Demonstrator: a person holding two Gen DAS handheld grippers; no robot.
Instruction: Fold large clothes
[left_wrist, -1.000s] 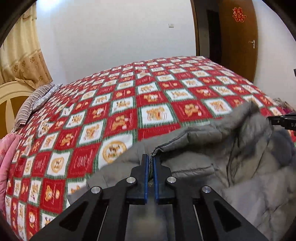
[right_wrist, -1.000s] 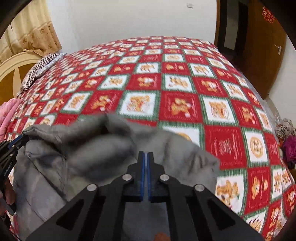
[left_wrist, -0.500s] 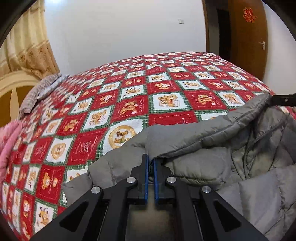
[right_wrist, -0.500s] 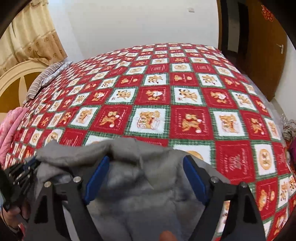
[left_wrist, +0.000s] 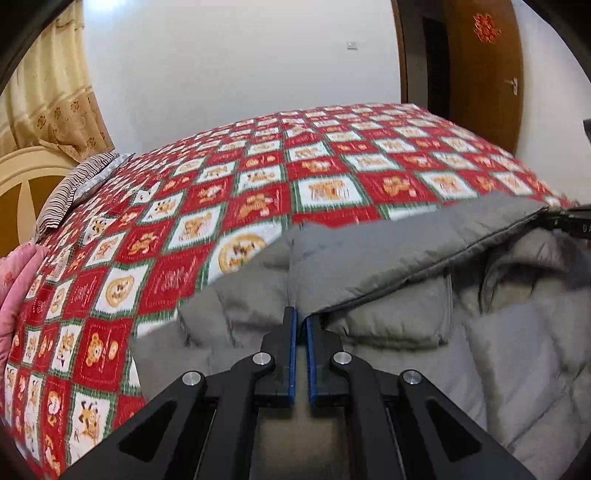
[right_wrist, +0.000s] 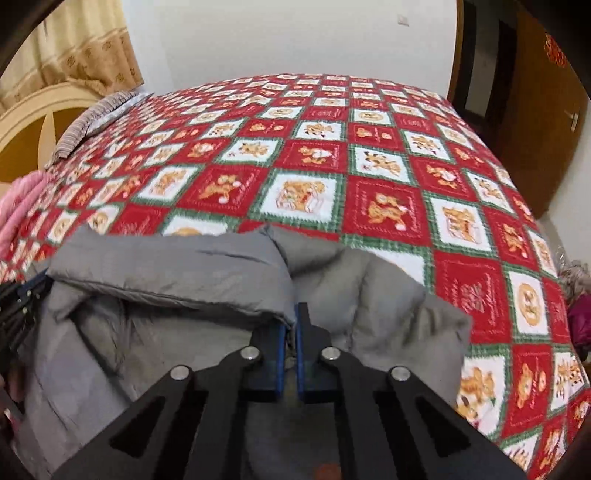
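Note:
A large grey padded jacket (left_wrist: 406, 258) lies on a red, white and green patchwork quilt (left_wrist: 258, 184). My left gripper (left_wrist: 301, 314) is shut on the edge of a turned-over flap of the jacket, near its left end. At the right rim of that view the right gripper (left_wrist: 569, 221) pinches the same flap's other end. In the right wrist view my right gripper (right_wrist: 291, 314) is shut on the jacket (right_wrist: 166, 266) where the flap's corner comes down. The left gripper (right_wrist: 22, 295) shows at the left edge.
The quilt (right_wrist: 369, 166) spreads far beyond the jacket. A striped pillow (left_wrist: 74, 184) and a cream headboard (left_wrist: 22, 177) stand at the left, with pink cloth (left_wrist: 14, 288) at the near left. A brown door (right_wrist: 546, 110) is at the right, with clothes (right_wrist: 576, 295) beside the bed.
My right gripper opened wide over the jacket and then closed on its folded edge. The left gripper sank a little, still holding, and the flap now runs straight between the two.

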